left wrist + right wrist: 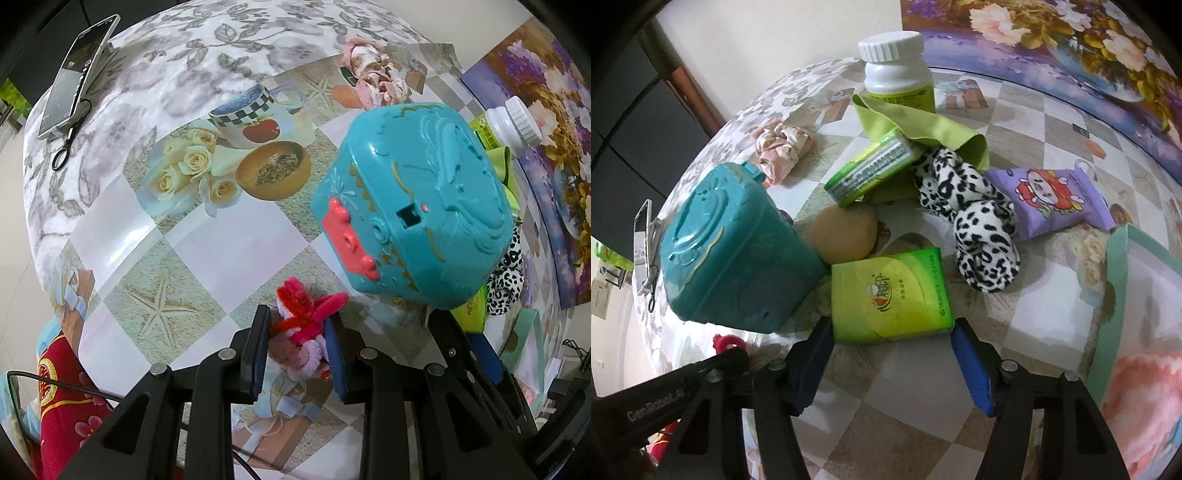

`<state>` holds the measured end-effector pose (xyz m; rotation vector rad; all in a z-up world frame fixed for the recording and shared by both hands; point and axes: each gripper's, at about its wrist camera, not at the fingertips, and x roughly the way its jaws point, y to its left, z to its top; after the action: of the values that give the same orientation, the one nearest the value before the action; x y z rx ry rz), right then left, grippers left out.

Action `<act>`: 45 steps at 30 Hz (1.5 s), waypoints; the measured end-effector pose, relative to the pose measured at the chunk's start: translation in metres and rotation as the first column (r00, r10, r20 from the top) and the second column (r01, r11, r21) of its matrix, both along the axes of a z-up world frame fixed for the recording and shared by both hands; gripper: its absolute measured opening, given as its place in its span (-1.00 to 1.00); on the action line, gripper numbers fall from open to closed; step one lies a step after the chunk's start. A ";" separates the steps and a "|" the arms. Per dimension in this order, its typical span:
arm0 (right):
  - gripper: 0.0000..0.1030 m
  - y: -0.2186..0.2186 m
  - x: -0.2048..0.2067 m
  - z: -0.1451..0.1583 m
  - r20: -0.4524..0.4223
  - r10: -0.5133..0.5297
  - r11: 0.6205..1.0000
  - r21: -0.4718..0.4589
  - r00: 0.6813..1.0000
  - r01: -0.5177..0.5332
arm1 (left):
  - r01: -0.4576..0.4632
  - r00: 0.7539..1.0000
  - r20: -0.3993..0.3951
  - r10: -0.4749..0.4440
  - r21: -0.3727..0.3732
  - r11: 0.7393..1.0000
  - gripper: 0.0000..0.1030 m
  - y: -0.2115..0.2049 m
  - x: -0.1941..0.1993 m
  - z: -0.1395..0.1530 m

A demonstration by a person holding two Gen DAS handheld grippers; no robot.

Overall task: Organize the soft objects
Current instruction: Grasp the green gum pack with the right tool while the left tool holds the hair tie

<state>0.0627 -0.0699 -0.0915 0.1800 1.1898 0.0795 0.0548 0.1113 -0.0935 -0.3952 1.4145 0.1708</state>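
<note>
step: grabbing soft stuff | L gripper (297, 339) pinching fuzzy red-pink pipe-cleaner toy (308, 314) | R gripper (892, 345) spread, green plastic-wrapped tissue pack (888, 293) just ahead betw tips, pads look not pressing | next prob: squeeze gently, lift

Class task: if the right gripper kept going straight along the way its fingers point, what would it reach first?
Most likely the green tissue pack, which lies directly ahead between the right gripper's open fingers; depth is hard to judge in this fisheye view.
</note>
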 end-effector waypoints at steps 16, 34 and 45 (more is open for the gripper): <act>0.32 -0.020 -0.039 0.023 -0.020 -0.088 0.996 0.025 0.996 0.089 | 0.107 0.994 0.031 -0.109 0.048 0.993 -0.41 -0.026 -0.010 0.000; 0.29 -0.041 -0.076 0.053 0.015 -0.163 0.985 0.064 0.987 0.161 | 0.162 0.985 0.060 -0.163 0.027 0.987 -0.41 -0.040 -0.028 0.013; 0.29 -0.070 -0.092 0.080 0.064 -0.273 0.961 0.069 0.960 0.268 | 0.220 0.959 0.188 -0.212 -0.026 0.975 -0.41 -0.052 -0.034 0.048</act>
<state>-0.0293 -0.1398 -0.0112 0.3880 1.0813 -0.1183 0.0210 0.0593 -0.0456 -0.2841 1.2696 -0.0756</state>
